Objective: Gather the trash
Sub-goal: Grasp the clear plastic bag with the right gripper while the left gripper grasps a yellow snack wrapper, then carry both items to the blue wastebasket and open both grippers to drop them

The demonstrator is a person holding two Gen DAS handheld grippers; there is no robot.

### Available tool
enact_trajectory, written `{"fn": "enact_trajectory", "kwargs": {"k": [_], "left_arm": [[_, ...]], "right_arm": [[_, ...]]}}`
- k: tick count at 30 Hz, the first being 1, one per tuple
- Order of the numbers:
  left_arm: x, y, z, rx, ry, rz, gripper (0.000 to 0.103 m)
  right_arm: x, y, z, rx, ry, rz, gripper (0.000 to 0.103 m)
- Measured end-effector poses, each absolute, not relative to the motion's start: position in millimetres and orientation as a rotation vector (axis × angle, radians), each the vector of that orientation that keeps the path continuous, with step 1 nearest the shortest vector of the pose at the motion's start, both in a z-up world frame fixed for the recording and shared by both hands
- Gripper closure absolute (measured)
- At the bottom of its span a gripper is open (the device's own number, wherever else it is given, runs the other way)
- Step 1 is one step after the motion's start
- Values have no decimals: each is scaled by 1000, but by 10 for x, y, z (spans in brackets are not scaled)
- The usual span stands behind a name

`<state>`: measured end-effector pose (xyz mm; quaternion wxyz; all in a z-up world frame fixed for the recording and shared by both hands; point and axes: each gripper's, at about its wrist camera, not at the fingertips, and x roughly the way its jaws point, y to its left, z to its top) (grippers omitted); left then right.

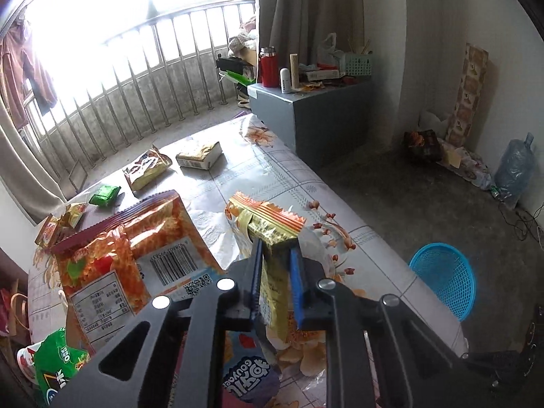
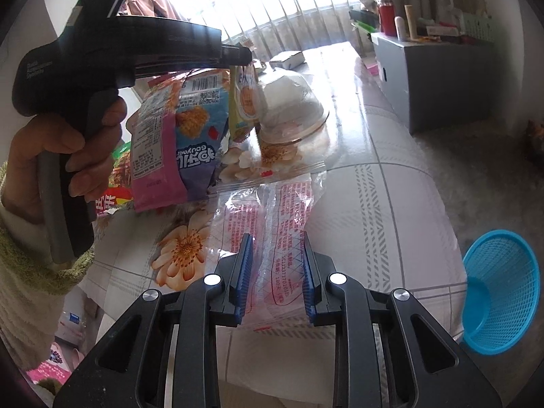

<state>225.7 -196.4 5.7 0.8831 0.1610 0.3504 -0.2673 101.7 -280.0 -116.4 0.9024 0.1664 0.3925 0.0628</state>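
My left gripper (image 1: 276, 248) is shut on a gold and orange snack wrapper (image 1: 272, 238) and holds it up above the flowered table (image 1: 282, 170). In the right wrist view the same wrapper (image 2: 243, 102) hangs from the left gripper (image 2: 243, 59). A large orange and purple snack bag (image 1: 136, 251) stands next to it, and also shows in the right wrist view (image 2: 180, 136). My right gripper (image 2: 277, 251) is open, its fingers on either side of a clear plastic bag with red print (image 2: 272, 210) lying flat on the table. A blue mesh basket (image 2: 499, 292) sits on the floor at the right.
More wrappers lie on the far table: a green packet (image 1: 104, 195), a gold bag (image 1: 146, 168), a boxy pack (image 1: 199, 154). A clear domed lid (image 2: 292, 102) sits mid-table. A grey cabinet (image 1: 312, 115) with a red flask (image 1: 269, 66) stands behind. The basket (image 1: 445, 278) is beside the table edge.
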Motion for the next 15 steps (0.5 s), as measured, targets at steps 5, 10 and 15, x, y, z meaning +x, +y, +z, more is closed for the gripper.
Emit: {"fn": "enact_trajectory", "kwargs": {"k": [5,10,15], "left_arm": [[2092,-1722,384,198,644,-648,89],[1999,-1512,644,47,596,-752,89],[1776,-1493,838,-45,558,-863,89]], "right_arm": [[963,-2851,-1130,377,796,130,82],[849,-2961,-1019,447,752,153,83],[608,-3198,-857,521,675,140,91]]}}
